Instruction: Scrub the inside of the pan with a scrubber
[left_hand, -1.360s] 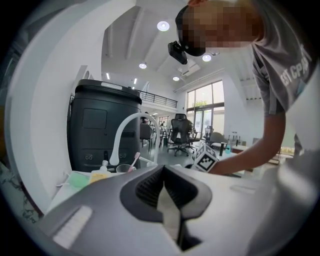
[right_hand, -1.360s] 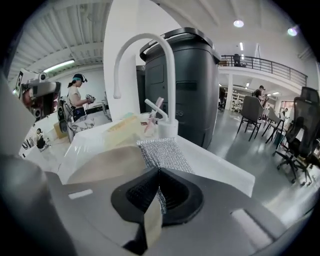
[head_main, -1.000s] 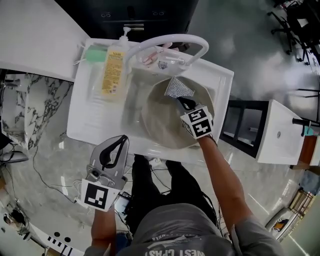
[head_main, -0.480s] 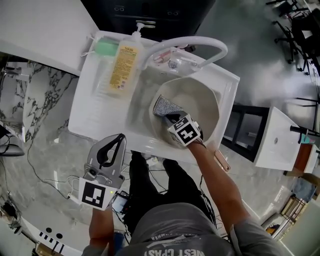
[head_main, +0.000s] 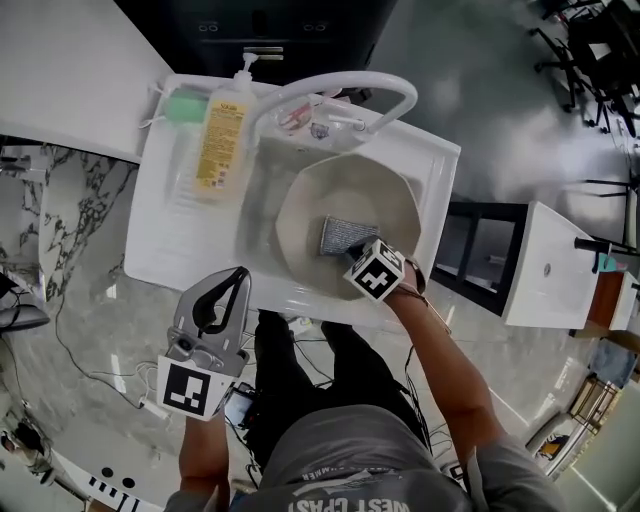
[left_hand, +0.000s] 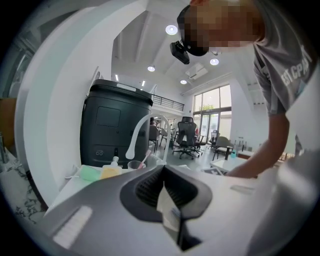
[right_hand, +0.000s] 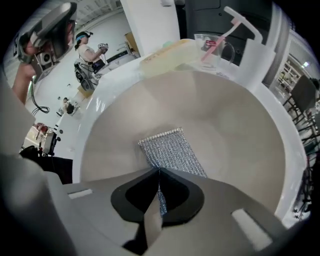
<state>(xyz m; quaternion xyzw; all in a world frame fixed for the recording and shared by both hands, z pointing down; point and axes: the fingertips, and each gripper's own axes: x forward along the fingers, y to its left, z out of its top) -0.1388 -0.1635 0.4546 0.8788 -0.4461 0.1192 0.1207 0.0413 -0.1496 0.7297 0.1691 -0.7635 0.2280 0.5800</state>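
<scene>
A beige pan (head_main: 300, 215) (right_hand: 230, 125) sits in the white sink (head_main: 425, 170). Flat on the pan's inner bottom lies a silver mesh scrubber (head_main: 345, 235) (right_hand: 172, 152). My right gripper (head_main: 362, 262) (right_hand: 159, 172) is shut on the scrubber's near edge, inside the pan. My left gripper (head_main: 232, 285) (left_hand: 162, 172) is shut and empty, held in the air in front of the sink, away from the pan.
A yellow soap bottle (head_main: 222, 135) and a green sponge (head_main: 183, 108) lie on the sink's left ledge. A white curved faucet (head_main: 340, 85) arches over the pan, with a cup and pink toothbrush (right_hand: 215, 42) behind it. White counters stand left and right.
The right gripper has dragged the scrubber from the pan's far rim toward the near side, then to the pan's middle right. The left gripper has stayed put.
</scene>
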